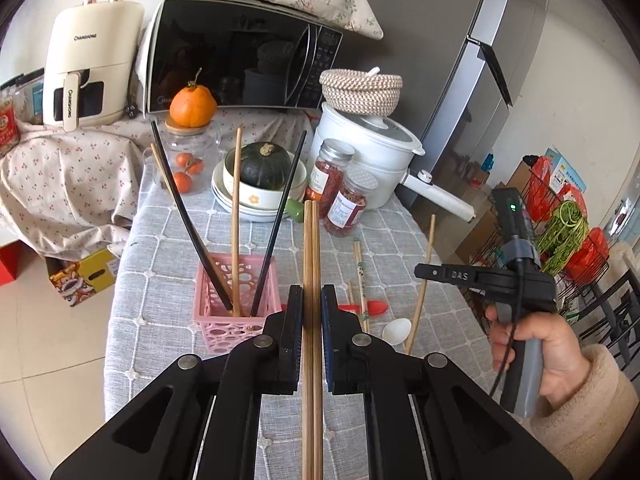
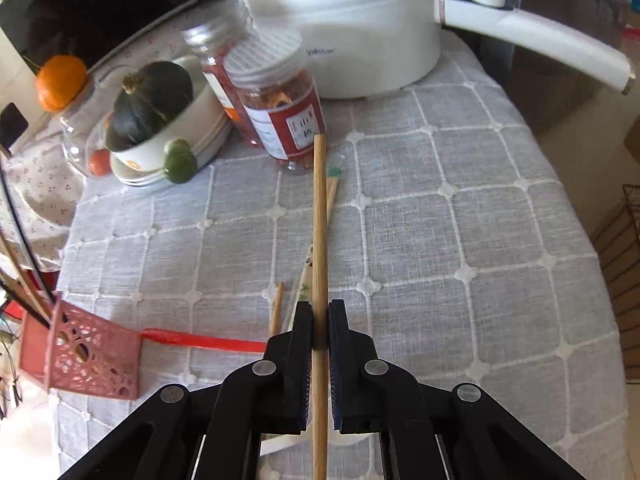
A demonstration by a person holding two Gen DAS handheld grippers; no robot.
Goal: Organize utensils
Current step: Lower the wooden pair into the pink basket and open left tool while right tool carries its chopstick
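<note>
while both tools are clamped, each carries wood meant for the pink basket (image 1: 236, 300) on the table (image 1: 168, 240): the left tool (image 1: 311, 300) grips a pair of bamboo chopsticks (image 1: 311, 248) lengthwise, likely so they drop in upright beside the sticks already standing there, and the right tool (image 2: 319, 324) pinches a single wooden chopstick (image 2: 319, 220), lifted off the cloth. only the left view shows the basket's contents, a white spoon (image 1: 397, 330) and the person's hand (image 1: 532, 344); the right view alone shows loose chopsticks (image 2: 276, 308) and a red spoon handle (image 2: 204, 340) lying underneath.
</note>
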